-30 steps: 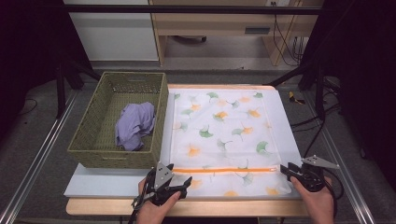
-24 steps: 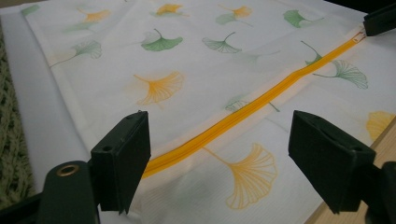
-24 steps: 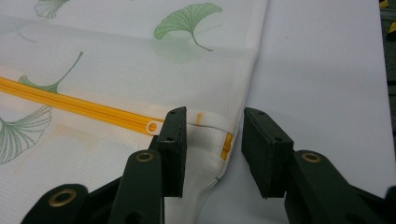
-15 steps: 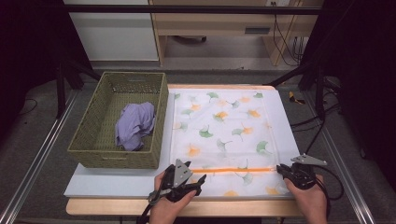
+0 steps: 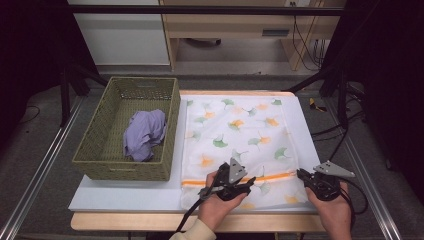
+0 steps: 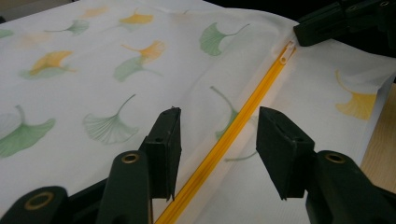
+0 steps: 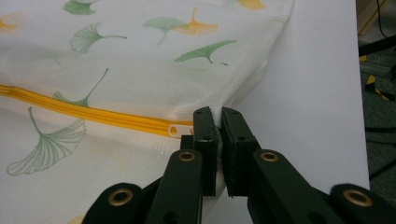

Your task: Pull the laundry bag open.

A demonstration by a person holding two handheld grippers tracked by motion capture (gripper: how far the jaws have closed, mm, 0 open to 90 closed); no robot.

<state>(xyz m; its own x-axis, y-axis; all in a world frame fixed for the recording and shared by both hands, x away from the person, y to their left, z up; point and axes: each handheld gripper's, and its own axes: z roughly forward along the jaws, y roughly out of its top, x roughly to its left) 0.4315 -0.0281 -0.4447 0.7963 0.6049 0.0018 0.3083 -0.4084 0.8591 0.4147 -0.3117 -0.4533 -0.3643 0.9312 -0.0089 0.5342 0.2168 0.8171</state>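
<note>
White bench (image 5: pixel 125 197) with a leaf-print mesh bag (image 5: pixel 235 135): right gripper (image 7: pixel 218 122) jaws clamped on its corner beside the zipper pull (image 7: pixel 176 129), left gripper (image 6: pixel 217 133) jaws apart, just been closing, straddling the yellow zipper (image 6: pixel 233 135).

Your counter (image 5: pixel 125 197): basket (image 5: pixel 100 150) left, cloth (image 5: pixel 144 134) inside it; mesh bag (image 5: pixel 235 135) flat beside it on right, zipper (image 5: pixel 280 176) along near edge.

one bag (image 5: pixel 240 135), one basket (image 5: pixel 95 150), one cloth (image 5: pixel 144 134).

I found no legible text, label, brand or number anywhere; the laundry bag (image 5: pixel 240 145) carried only a ginkgo-leaf print.
</note>
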